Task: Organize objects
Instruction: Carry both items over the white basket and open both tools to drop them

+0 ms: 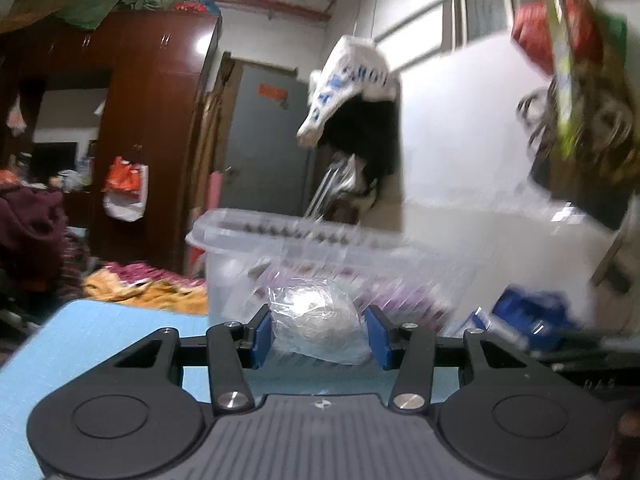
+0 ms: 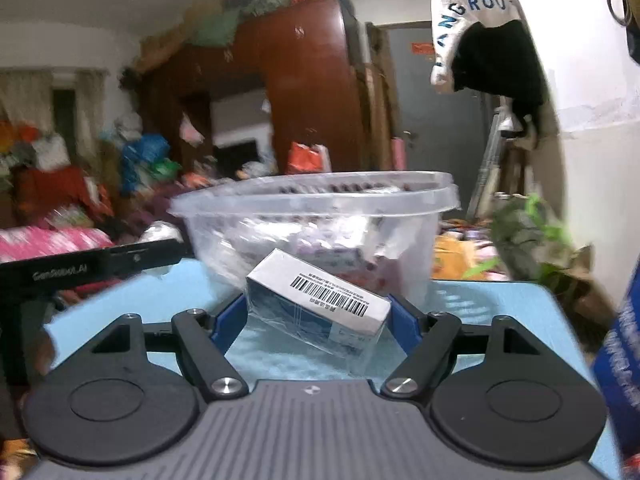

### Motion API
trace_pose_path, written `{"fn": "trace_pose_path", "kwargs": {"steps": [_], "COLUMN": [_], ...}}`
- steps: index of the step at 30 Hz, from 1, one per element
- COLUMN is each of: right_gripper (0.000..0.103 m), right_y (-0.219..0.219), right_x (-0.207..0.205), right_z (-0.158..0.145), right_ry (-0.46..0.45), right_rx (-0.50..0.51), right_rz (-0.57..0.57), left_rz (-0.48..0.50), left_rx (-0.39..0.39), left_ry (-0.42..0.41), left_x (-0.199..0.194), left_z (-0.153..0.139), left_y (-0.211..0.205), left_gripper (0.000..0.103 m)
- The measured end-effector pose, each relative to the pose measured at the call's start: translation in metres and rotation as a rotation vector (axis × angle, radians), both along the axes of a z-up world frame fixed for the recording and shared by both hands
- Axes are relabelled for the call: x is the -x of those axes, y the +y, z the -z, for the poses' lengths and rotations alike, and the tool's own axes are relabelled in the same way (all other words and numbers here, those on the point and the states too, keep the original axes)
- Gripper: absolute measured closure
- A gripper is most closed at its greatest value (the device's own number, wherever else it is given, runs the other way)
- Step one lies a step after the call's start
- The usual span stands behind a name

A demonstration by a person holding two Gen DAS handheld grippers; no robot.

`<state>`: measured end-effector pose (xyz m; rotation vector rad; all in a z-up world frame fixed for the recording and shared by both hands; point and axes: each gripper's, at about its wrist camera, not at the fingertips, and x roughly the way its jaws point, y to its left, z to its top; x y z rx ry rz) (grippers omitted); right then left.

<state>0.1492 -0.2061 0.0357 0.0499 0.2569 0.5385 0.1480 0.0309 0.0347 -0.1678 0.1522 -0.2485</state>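
Note:
My left gripper (image 1: 319, 330) is shut on a clear plastic bag with a pale round lump inside (image 1: 316, 316), held just above the light blue table (image 1: 100, 344). A clear plastic tub (image 1: 320, 256) with purple packets in it stands right behind the bag. My right gripper (image 2: 318, 318) is shut on a white box with a barcode, wrapped in clear film (image 2: 320, 300), tilted between the blue pads. The same clear tub (image 2: 316, 224) stands just beyond the box. The left gripper's black arm (image 2: 88, 268) shows at the left of the right wrist view.
The light blue table (image 2: 500, 308) carries the tub. Blue packaging (image 1: 532, 316) lies on the right of the table. A dark bag hangs at upper right (image 1: 580, 120). A wardrobe (image 1: 152, 120) and cluttered bedding stand behind. A plant (image 2: 532, 232) sits right of the tub.

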Motion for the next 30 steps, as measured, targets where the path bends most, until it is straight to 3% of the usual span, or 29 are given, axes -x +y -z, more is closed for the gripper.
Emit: {"fn": "trace_pose_path", "kwargs": {"steps": [2,6,10,15,16,18,19,24,27,30], "right_gripper": [0.025,0.025,0.025,0.022,0.02,0.01,0.004,0.0,0.0,0.0], "right_y": [-0.006,0.003,0.042,0.079,0.087,0.093,0.091,0.056,0.042,0.034], "right_x": [0.007,-0.011,-0.073,-0.126,-0.133,-0.134,-0.133,-0.099,-0.087,-0.074], "right_z": [-0.012,-0.067,-0.108,-0.095,-0.091,-0.083,-0.082,-0.095,-0.1,-0.094], "right_ry": [-0.045,-0.114,-0.078,-0.016,-0.012,-0.013,-0.009,-0.035,-0.001,0.006], "right_rx": [-0.04,-0.031,0.116,0.27,0.301,0.326,0.318,0.171,0.15,0.167], "right_rz": [-0.023,-0.008,0.047,0.048,0.049,0.05,0.045,0.01,0.034,0.127], "left_rz": [0.053,0.045,0.016,-0.024,-0.036,-0.043,-0.039,-0.018,0.005,0.066], "left_rx": [0.047,0.06,-0.016,0.013,0.021,0.052,0.066,0.002,0.003,0.015], "left_ry": [-0.023,-0.068,0.046,0.173,0.189,0.241,0.253,0.145,0.061,0.074], "left_x": [0.006,-0.007,-0.068,-0.126,-0.135,-0.15,-0.151,-0.112,-0.084,-0.068], "left_z": [-0.013,-0.07,-0.112,-0.104,-0.102,-0.097,-0.094,-0.087,-0.085,-0.082], "left_y": [0.011,0.023,0.01,0.011,0.014,0.02,0.023,0.022,0.021,0.016], "left_gripper": [0.051,0.051,0.051,0.047,0.042,0.014,0.011,0.008,0.0,0.0]}}
